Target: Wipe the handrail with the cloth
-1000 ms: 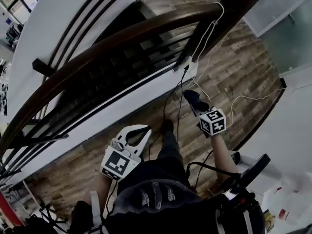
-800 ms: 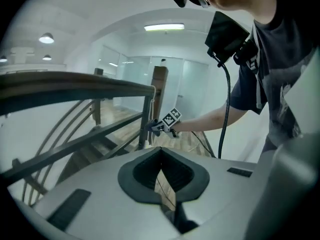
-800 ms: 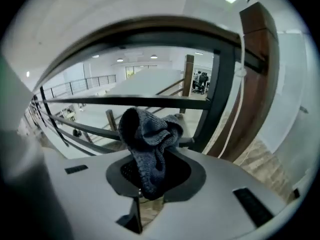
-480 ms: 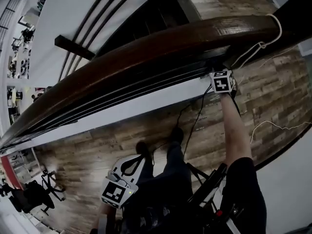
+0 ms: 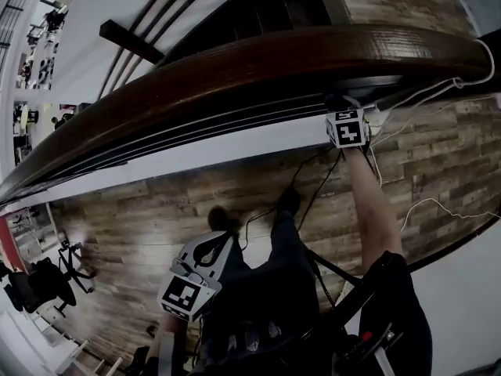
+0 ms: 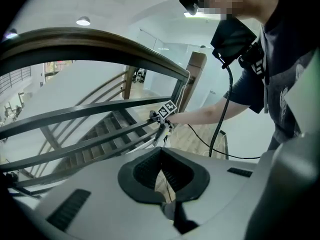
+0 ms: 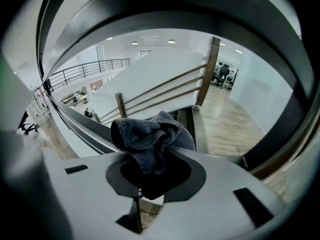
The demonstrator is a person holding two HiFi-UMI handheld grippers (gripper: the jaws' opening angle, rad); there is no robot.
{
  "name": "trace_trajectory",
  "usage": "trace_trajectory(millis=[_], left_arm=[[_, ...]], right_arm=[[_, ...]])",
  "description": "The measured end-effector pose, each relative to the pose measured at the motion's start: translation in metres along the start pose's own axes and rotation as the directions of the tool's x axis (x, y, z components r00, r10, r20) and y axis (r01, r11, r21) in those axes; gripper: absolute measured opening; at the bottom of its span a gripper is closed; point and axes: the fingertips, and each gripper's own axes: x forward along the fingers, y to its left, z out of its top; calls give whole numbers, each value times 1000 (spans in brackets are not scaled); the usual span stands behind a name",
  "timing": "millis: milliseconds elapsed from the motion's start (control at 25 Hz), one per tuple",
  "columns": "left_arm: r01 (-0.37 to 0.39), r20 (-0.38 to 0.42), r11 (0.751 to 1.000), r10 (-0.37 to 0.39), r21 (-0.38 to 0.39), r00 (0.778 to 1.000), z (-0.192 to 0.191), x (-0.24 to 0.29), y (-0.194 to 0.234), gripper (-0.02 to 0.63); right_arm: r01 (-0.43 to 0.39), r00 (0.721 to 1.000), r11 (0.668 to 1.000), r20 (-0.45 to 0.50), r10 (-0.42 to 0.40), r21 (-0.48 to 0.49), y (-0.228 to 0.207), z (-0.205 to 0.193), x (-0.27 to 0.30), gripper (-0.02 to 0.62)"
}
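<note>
Right tongs (image 5: 343, 103) sit just under the handrail (image 5: 235, 65); left tongs (image 5: 224, 238) hang low.

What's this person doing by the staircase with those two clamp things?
A person holds a two-jaw gripper in each hand beside a dark wooden handrail. The right gripper clamps a bunched grey cloth, raised to the handrail's near edge; whether the cloth touches the wood isn't clear. The left gripper hangs low by the person's hip, shut and empty.

Head view: right tongs (image 5: 344, 104) tips hidden beneath handrail (image 5: 235, 61). Handrail ends cut by frame edges. Cloth (image 7: 150, 134) lower part buried between jaws.
</note>
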Motion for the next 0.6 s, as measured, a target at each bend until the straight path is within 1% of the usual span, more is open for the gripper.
trace_trajectory(millis=[80, 160, 240, 320, 400, 520, 600], left_arm=[[-11, 31, 1000, 11, -15, 999, -11, -18, 14, 8], [-27, 65, 998, 30, -57, 997, -27, -39, 32, 8], [-39, 88, 995, 47, -93, 995, -51, -62, 55, 8], [-39, 111, 995, 49, -95, 993, -76, -90, 84, 8], [-39, 142, 994, 54, -104, 988, -98, -126, 118, 8], [-54, 168, 987, 79, -152, 983, -134, -183, 167, 8], [-60, 166, 980, 92, -187, 982, -160, -214, 196, 8]], right_arm=[[-40, 999, 999, -3, 40, -14, 43, 10, 3, 55], [-80, 997, 996, 0, 80, -32, 92, 24, 9, 55], [-98, 995, 992, -7, 98, -78, 141, 36, 14, 55], [-91, 996, 988, -24, 89, -126, 188, 46, 18, 55], [-80, 997, 986, -35, 76, -149, 239, 59, 24, 55], [-74, 997, 983, -39, 68, -168, 314, 80, 36, 55], [-63, 998, 983, -27, 59, -173, 358, 94, 44, 55]])
